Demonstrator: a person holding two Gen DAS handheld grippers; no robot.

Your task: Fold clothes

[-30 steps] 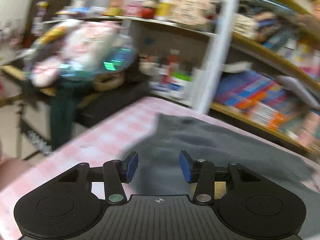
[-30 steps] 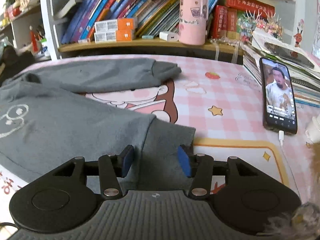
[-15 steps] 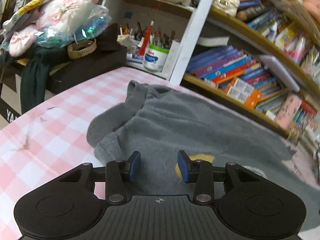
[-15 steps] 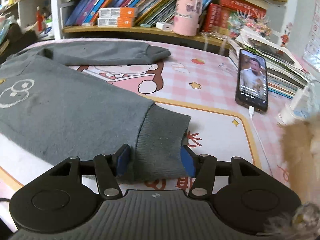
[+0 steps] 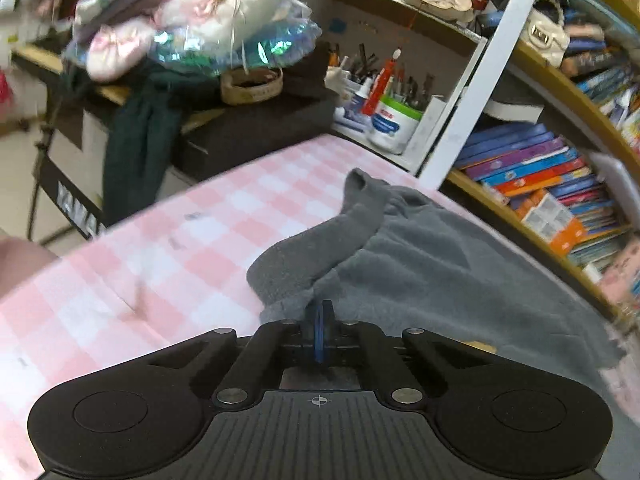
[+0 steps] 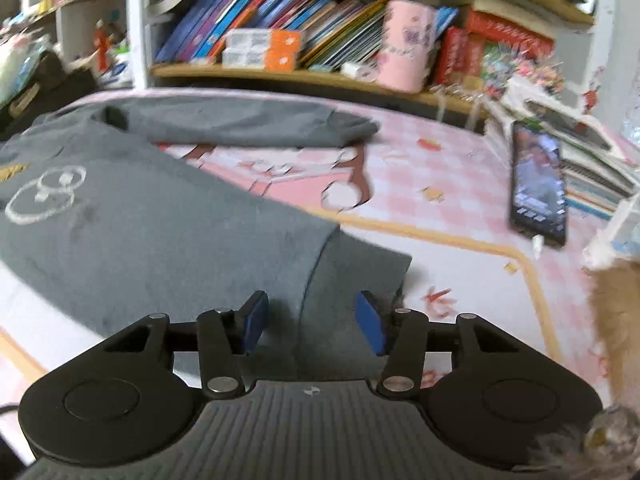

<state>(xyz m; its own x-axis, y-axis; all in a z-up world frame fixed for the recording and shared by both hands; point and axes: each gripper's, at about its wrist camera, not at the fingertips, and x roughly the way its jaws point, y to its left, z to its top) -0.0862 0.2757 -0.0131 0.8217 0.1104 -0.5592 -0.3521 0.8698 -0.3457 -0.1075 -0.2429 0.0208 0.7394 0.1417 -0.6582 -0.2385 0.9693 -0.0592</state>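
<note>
Two views, one grey sweater (image 5: 440,272). Left gripper (image 5: 319,320): blue pads together, pinching the sweater's edge just ahead; pen pot (image 5: 394,120) far beyond. Right gripper (image 6: 312,318): jaws closing, cuff (image 6: 352,280) between, unpressed; phone (image 6: 538,184) off right.

One grey sweatshirt (image 6: 152,224), one phone (image 6: 538,184)

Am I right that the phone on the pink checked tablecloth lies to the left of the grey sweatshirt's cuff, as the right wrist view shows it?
Not quite: in the right wrist view the phone lies to the right of the grey sweatshirt's cuff, on the pink checked tablecloth.
</note>
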